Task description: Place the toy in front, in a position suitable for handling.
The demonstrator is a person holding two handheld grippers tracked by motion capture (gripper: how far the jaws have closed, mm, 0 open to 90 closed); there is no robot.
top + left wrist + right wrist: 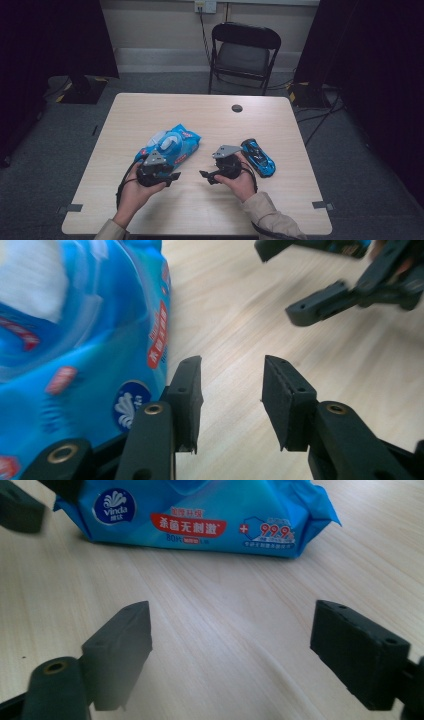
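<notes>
I have both tools released over the surface (200, 210): left tool (232, 390) just beside the blue wipes pack (169, 146), right tool (230, 645) facing it. I judge this the approach; next, I close in on the pack.

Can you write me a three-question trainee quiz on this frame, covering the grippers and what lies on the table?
1. True or false: the left gripper is shut on the blue wipes pack.
2. Which thing lies beside the right gripper? A) blue toy car B) red mug C) spoon
3. What stands on the floor beyond the table?

Key:
1. False; its jaws stand apart with only table between them, the pack beside one jaw.
2. A
3. A black folding chair.
</notes>
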